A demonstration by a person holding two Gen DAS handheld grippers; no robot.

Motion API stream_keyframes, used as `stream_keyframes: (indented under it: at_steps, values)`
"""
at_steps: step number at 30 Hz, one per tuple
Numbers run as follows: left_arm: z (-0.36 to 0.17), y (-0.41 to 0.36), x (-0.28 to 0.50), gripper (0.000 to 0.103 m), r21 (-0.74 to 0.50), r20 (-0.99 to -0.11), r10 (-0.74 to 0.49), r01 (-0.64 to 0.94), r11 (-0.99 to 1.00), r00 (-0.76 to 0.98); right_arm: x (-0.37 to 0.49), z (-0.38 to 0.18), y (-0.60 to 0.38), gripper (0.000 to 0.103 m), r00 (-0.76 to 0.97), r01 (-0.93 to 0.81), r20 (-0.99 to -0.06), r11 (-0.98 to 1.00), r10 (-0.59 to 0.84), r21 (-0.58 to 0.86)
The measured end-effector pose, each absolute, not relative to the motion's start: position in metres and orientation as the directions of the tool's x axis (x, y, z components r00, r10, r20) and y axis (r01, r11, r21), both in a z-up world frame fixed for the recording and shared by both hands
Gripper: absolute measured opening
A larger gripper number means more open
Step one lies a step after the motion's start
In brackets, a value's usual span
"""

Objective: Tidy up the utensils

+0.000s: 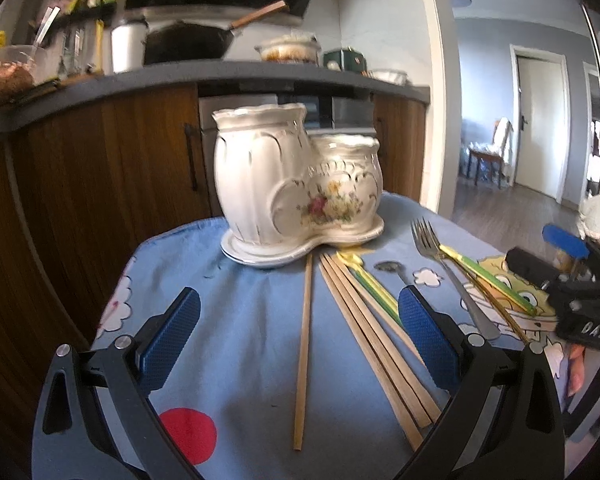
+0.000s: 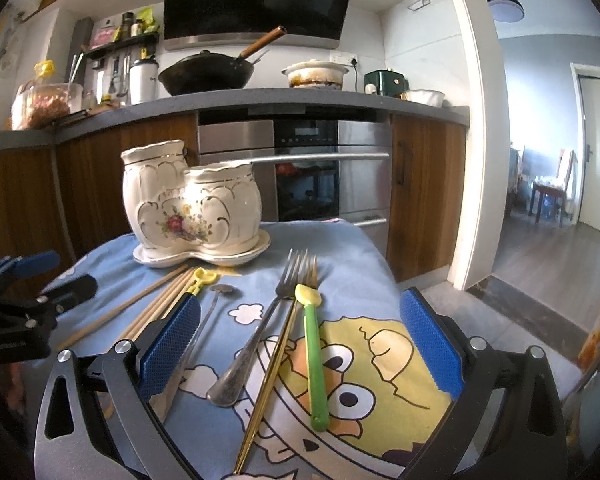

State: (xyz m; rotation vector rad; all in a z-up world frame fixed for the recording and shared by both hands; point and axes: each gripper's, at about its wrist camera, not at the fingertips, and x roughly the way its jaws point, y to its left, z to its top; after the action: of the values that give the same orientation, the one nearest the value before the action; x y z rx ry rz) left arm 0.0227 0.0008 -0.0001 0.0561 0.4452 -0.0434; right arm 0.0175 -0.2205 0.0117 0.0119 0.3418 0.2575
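With both the left gripper (image 1: 299, 336) and right gripper (image 2: 300, 344) wide open and empty, the thin, stiff, light chopstick (image 1: 303, 354) probably needed a mid-shaft grip.

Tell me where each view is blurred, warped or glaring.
Left wrist view: countertop bows from fisheye warp, shelf clutter top left is soft, ceramic holder shows bright sheen. Right wrist view: sharper overall, door frame curves, forks stay crisp, corners vignette black.
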Motion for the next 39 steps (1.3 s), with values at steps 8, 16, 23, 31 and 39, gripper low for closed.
stream_keyframes:
  at_steps: [8, 16, 23, 31, 39]
  values:
    - [0.021, 0.005, 0.056, 0.098, 0.127, -0.569, -0.046, 0.143, 0.982, 0.821, 0.047, 0.040, -0.218, 0.099, 0.831, -0.341, -0.505, 0.931, 0.233, -0.131]
    - [0.021, 0.007, 0.083, 0.098, 0.151, -0.731, -0.054, 0.239, 0.959, 0.680, 0.077, 0.040, -0.225, 0.099, 0.672, -0.385, -0.708, 0.919, 0.217, -0.084]
    - [-0.006, 0.010, 0.095, 0.067, 0.133, -0.823, -0.043, 0.266, 0.955, 0.566, 0.095, 0.025, -0.229, 0.076, 0.565, -0.361, -0.802, 0.932, 0.194, -0.029]
    - [-0.021, 0.007, 0.097, 0.048, 0.116, -0.871, -0.062, 0.328, 0.938, 0.487, 0.105, 0.010, -0.212, 0.045, 0.471, -0.416, -0.861, 0.909, 0.193, -0.024]
    - [-0.018, 0.009, 0.109, 0.014, 0.034, -0.881, -0.119, 0.313, 0.949, 0.457, 0.123, 0.004, -0.213, 0.015, 0.459, -0.391, -0.858, 0.920, 0.230, 0.037]
